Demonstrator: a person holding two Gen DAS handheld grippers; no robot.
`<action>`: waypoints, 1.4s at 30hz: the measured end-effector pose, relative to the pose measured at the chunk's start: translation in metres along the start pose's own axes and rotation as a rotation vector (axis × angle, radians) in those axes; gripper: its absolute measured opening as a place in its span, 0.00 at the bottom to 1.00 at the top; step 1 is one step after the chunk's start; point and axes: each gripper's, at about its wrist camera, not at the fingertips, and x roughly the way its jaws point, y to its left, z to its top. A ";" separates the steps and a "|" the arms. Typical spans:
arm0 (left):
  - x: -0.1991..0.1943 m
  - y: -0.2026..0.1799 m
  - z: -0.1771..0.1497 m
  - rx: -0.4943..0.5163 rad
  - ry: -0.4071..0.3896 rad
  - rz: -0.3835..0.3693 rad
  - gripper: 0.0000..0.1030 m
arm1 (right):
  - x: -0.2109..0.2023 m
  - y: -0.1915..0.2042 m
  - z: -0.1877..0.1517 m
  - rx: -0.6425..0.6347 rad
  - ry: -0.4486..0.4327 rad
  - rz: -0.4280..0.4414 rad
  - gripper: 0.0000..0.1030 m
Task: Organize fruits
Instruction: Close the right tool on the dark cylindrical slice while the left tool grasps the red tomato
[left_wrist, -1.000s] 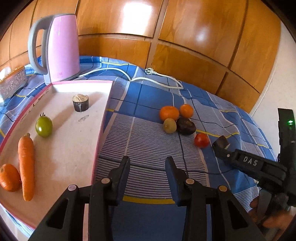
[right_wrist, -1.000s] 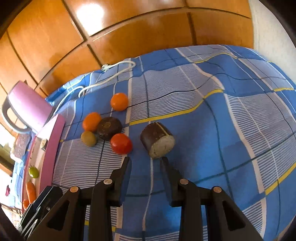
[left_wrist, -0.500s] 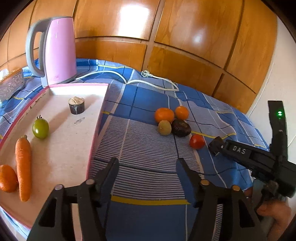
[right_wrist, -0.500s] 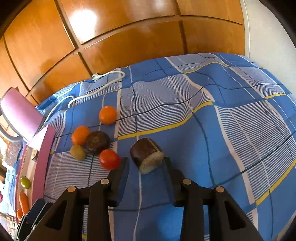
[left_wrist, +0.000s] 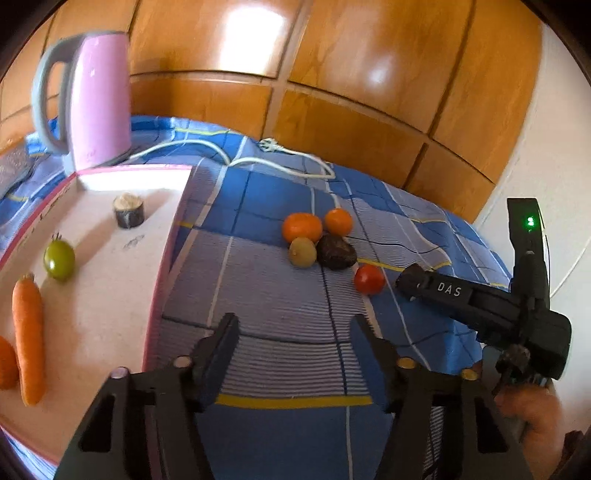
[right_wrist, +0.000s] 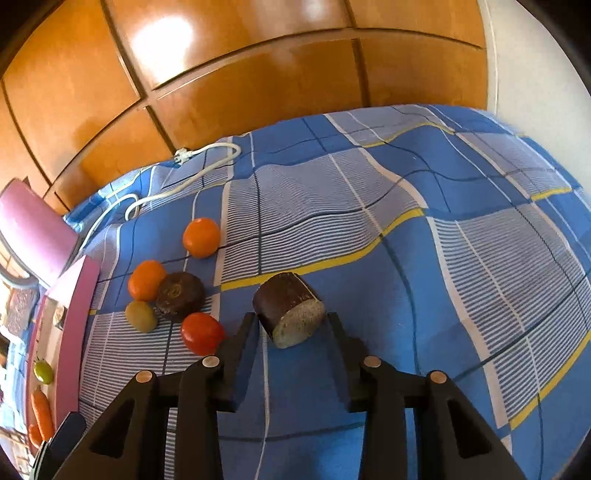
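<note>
Fruits cluster (right_wrist: 173, 288) on the blue checked bedspread (right_wrist: 406, 229), beside the pink-edged board (left_wrist: 92, 295). Eggplant chunk (right_wrist: 290, 308): likely light, firm, slick skin; best taken across the round flanks. Right gripper (right_wrist: 291, 332) straddles it, jaws narrow, contact unclear. Left gripper (left_wrist: 291, 343) empty, closing.

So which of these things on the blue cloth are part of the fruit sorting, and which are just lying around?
Part of the job:
- two oranges
- red tomato
- kiwi
- dark round fruit
- cut dark piece
- pink-edged board

Lying about:
- pink kettle
- white cord
</note>
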 end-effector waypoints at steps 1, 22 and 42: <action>0.002 -0.006 0.001 0.034 0.007 -0.004 0.48 | 0.000 -0.001 0.000 0.004 0.001 0.000 0.35; 0.068 -0.061 0.034 0.181 0.105 -0.120 0.31 | -0.002 -0.022 0.004 0.121 -0.001 -0.004 0.35; 0.071 -0.035 0.023 0.072 0.126 0.019 0.27 | 0.003 -0.018 0.002 0.075 -0.002 -0.020 0.36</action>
